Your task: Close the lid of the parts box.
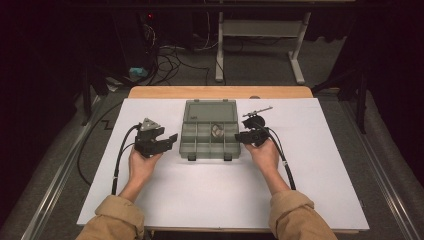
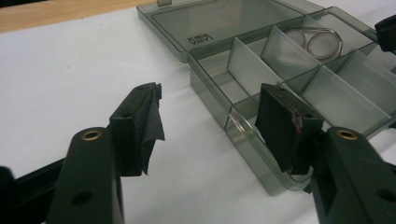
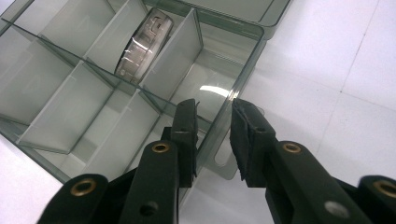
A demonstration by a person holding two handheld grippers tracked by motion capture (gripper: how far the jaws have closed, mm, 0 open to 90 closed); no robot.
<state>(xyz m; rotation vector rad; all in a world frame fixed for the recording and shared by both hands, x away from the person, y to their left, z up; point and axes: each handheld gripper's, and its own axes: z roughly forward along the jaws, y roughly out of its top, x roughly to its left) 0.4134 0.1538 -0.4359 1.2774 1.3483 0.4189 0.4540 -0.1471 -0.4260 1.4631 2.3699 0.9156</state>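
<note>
your right gripper straddles the organizer box side wall, pinch unclear; your left gripper sits spread at its corner.

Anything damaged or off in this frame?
Yes: the left hand-held gripper has a pad peeling off its jaw, one corner hanging loose. The compartment box sits square and open, nothing spilled.
</note>
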